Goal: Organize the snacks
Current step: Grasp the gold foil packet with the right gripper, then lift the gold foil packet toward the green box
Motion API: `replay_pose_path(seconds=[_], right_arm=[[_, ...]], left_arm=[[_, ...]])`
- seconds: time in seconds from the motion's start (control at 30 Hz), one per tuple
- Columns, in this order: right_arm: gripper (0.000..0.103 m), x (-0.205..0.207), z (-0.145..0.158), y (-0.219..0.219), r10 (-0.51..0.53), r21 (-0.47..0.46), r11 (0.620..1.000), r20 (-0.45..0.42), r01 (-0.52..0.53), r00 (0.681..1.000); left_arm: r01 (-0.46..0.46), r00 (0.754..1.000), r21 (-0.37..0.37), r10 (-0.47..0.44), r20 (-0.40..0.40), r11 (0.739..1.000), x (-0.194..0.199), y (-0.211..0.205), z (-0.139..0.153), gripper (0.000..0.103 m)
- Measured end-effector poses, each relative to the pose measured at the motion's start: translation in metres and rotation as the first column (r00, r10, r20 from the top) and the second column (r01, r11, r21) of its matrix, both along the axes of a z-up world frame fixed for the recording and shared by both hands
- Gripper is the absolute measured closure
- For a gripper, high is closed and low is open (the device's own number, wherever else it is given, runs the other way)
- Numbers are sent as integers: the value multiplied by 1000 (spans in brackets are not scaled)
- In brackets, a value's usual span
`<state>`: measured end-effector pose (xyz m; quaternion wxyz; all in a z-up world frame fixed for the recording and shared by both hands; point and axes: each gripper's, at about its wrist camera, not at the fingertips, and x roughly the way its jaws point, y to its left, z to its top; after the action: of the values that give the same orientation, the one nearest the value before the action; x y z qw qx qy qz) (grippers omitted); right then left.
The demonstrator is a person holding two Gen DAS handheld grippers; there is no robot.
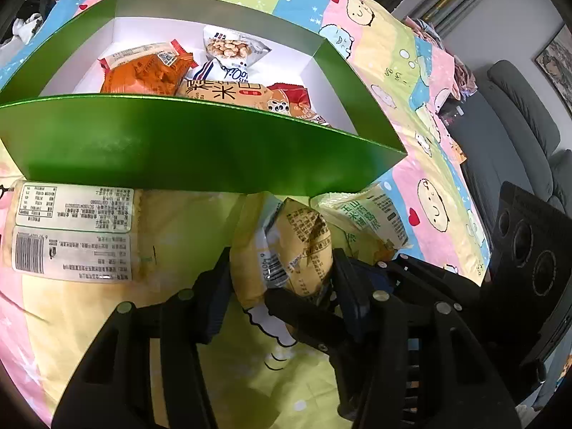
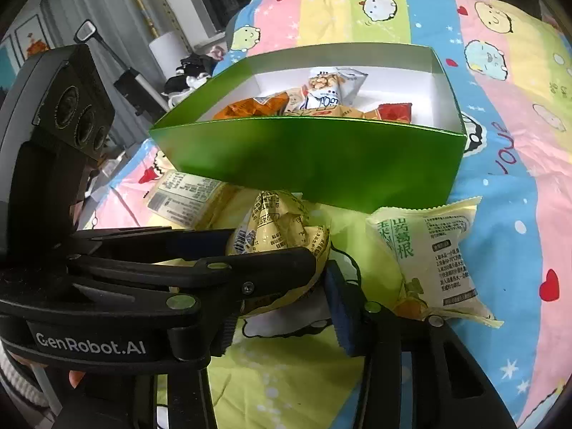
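A green box (image 1: 178, 143) with a white inside holds several snack packets: an orange one (image 1: 143, 75), a nut packet (image 1: 225, 50), a red one (image 1: 289, 96). It also shows in the right wrist view (image 2: 314, 157). A yellow snack packet (image 1: 293, 250) lies on the sheet before the box. Both grippers close on it: my left gripper (image 1: 282, 271) holds its sides, and my right gripper (image 2: 282, 286) grips it too (image 2: 279, 228). A pale packet with green print (image 2: 429, 254) lies right of it. A long pale packet (image 1: 71, 228) lies to the left.
Everything lies on a bed sheet (image 2: 500, 178) with pastel stripes and cartoon figures. A grey sofa (image 1: 518, 125) stands beyond the bed's right edge. Dark clutter and a white roll (image 2: 168, 46) stand off the bed's far left.
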<state>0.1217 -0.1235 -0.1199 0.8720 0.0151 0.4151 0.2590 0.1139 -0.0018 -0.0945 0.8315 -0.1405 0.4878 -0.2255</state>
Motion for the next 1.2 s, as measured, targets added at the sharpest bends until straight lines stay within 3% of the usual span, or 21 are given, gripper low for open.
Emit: replay_pose_path(seconds=[0.53, 1.2], right_arm=[[59, -18, 7, 0, 19, 61, 998, 26, -20, 999], [59, -73, 49, -2, 40, 57, 997, 143, -49, 989]], left_arm=[[-1, 998, 58, -2, 65, 998, -22, -5, 17, 51], [-13, 985, 78, -1, 170, 997, -72, -9, 59, 51]])
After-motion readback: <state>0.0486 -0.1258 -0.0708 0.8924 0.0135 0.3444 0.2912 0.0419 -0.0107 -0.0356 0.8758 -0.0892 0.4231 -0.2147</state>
